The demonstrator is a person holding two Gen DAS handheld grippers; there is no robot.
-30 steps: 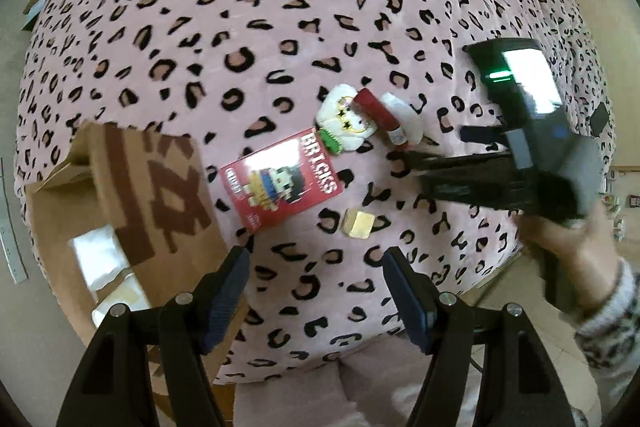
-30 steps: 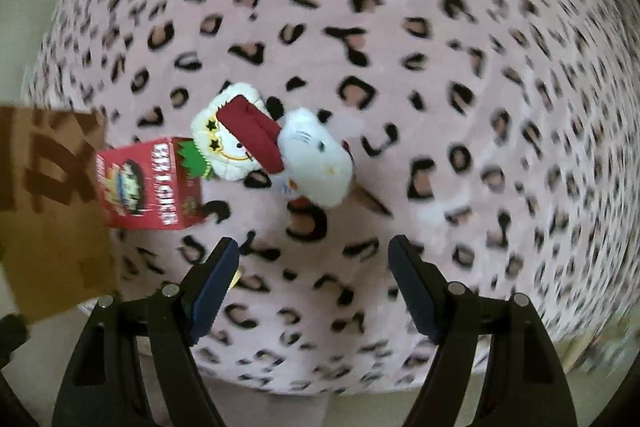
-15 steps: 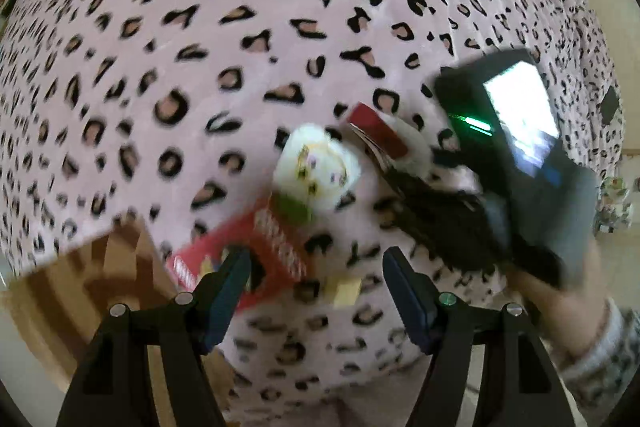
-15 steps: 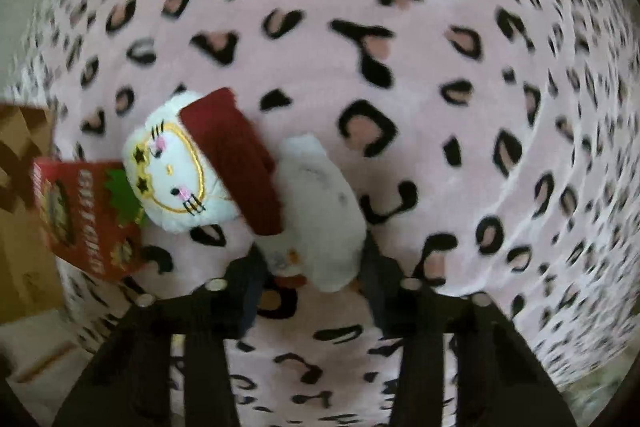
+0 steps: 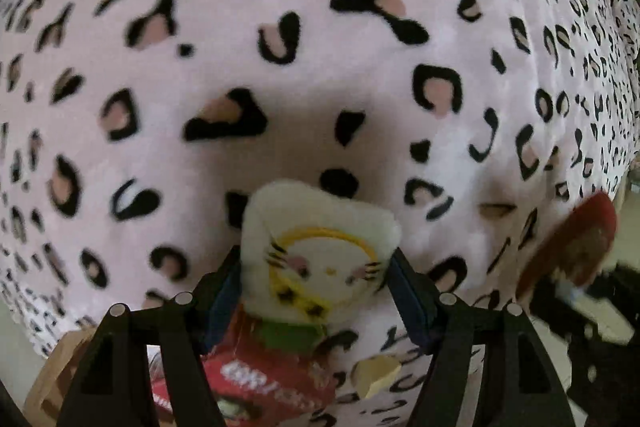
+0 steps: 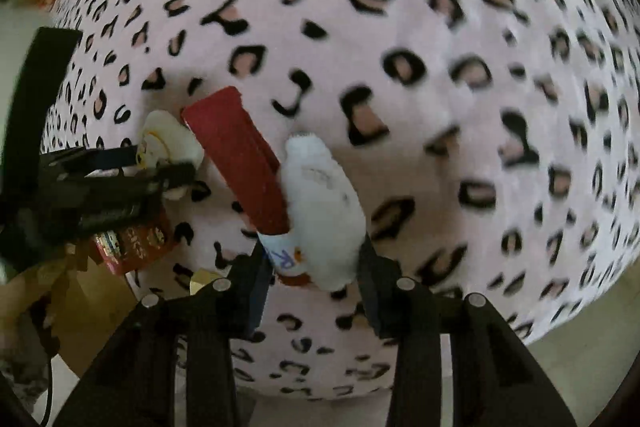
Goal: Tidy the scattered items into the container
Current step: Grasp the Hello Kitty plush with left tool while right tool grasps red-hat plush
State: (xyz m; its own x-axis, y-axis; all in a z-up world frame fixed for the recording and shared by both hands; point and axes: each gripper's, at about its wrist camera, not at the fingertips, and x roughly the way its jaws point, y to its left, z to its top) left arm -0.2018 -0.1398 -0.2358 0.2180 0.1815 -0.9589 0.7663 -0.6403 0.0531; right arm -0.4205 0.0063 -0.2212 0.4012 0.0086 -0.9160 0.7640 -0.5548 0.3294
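We see our right gripper [image 6: 310, 279] clenched on the white plush [image 6: 324, 211], whose red strip [image 6: 240, 159] points to 11 o'clock. Our left gripper [image 5: 316, 291] brackets the cat plush [image 5: 320, 251] on the blanket [image 5: 280, 87]; contact is unclear. The red box [image 5: 272, 383] lies at 6 o'clock.

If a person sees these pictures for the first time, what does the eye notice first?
First, the pink leopard-print blanket that fills both views. Next, the white cat-face plush between the left gripper's fingers, and the white plush with a red strap clamped in the right gripper.
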